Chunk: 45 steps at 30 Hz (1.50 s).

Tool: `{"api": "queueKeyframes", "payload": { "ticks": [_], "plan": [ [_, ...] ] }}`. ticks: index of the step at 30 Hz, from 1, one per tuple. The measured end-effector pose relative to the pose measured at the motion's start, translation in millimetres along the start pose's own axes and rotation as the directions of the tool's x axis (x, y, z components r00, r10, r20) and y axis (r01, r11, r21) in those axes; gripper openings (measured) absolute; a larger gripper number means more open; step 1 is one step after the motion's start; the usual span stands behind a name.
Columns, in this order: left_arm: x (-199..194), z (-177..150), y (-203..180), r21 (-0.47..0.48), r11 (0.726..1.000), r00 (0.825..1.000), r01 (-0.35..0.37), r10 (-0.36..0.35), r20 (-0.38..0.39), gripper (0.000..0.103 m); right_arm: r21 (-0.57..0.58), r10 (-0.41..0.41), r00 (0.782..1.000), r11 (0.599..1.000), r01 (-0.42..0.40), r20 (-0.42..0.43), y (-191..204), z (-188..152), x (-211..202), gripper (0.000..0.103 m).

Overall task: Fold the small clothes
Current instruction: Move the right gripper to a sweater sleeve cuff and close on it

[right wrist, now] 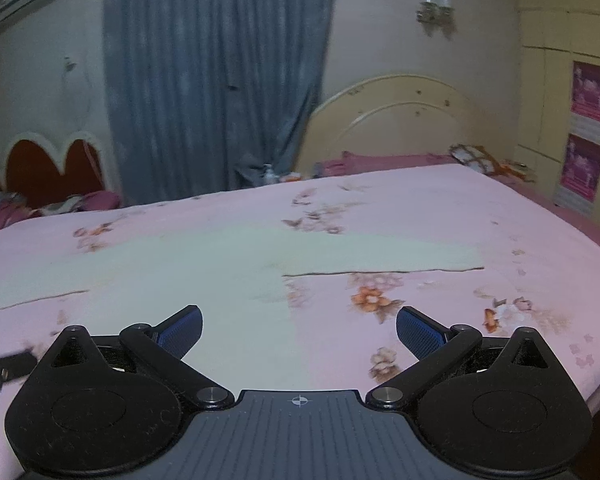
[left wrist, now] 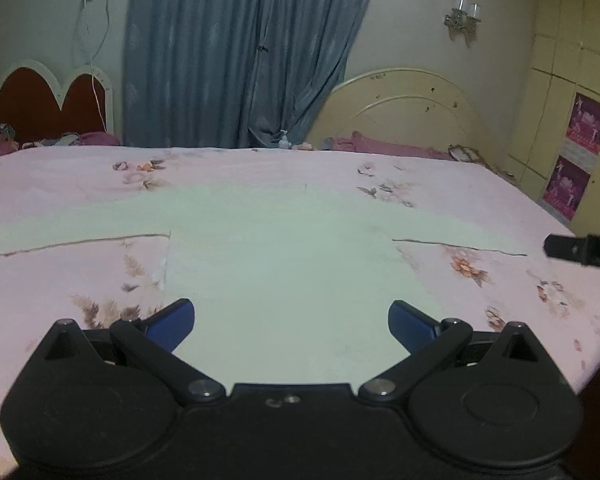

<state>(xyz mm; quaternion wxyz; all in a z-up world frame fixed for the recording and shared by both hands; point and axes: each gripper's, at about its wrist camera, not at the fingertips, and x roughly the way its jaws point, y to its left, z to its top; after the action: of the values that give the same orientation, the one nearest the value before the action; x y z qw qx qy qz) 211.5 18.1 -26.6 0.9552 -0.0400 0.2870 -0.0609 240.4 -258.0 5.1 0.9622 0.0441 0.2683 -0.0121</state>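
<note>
We see a pale green shirt (left wrist: 284, 264) lying flat in the middle of the frame on the pink flowery bed (left wrist: 480, 208), sleeves spread out. Our left gripper (left wrist: 291, 326) and right gripper (right wrist: 299, 332) both hang above it, fingers wide apart, holding nothing.

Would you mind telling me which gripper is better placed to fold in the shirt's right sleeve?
Right. The open right gripper sits over the pale green shirt toward the right sleeve; the open left gripper is centred over the shirt's body, farther from it.
</note>
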Motion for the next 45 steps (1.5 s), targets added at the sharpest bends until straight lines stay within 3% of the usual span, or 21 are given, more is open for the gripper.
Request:
{"api": "queueKeyframes", "payload": {
  "ticks": [3,6,7,8,10,12,18,27,37,45],
  "plan": [
    [25,7,-2,-0.027,1.000,1.000,0.006,-0.006,-0.006,0.101,0.017,-0.030,1.000,0.999,0.030,0.008,-17,9,25,0.102],
    [47,19,-2,-0.057,0.998,1.000,-0.003,0.002,-0.012,0.089,0.046,-0.045,0.999,0.998,0.045,0.015,-37,21,53,0.102],
    [55,25,-4,-0.060,0.998,1.000,-0.020,0.019,-0.013,0.087,0.059,-0.052,0.998,0.997,0.050,0.018,-46,26,65,0.090],
    [65,32,-8,-0.055,0.997,0.999,-0.051,0.050,-0.015,0.087,0.078,-0.057,0.998,0.995,0.056,0.008,-57,31,78,0.064],
    [85,44,-14,-0.050,0.995,0.996,-0.089,0.088,-0.021,0.095,0.133,-0.066,0.998,0.989,0.067,-0.014,-81,41,101,0.054],
    [101,55,-21,-0.055,0.992,0.993,-0.114,0.113,-0.019,0.102,0.161,-0.080,0.996,0.983,0.083,-0.024,-105,50,122,0.054],
    [158,73,-44,-0.056,0.986,0.985,-0.155,0.151,-0.081,0.103,0.272,-0.140,0.985,0.949,0.162,-0.099,-196,63,198,0.054],
    [218,84,-79,-0.041,0.981,0.973,-0.189,0.181,-0.146,0.102,0.415,-0.162,0.963,0.878,0.241,-0.216,-295,39,263,0.054],
    [241,87,-104,0.023,0.982,0.966,-0.186,0.188,-0.179,0.103,0.459,-0.144,0.959,0.854,0.244,-0.242,-325,26,281,0.053],
    [232,89,-82,-0.004,0.976,0.961,-0.216,0.212,-0.180,0.103,0.409,-0.182,0.956,0.873,0.266,-0.231,-321,20,280,0.025]
  ]
}}
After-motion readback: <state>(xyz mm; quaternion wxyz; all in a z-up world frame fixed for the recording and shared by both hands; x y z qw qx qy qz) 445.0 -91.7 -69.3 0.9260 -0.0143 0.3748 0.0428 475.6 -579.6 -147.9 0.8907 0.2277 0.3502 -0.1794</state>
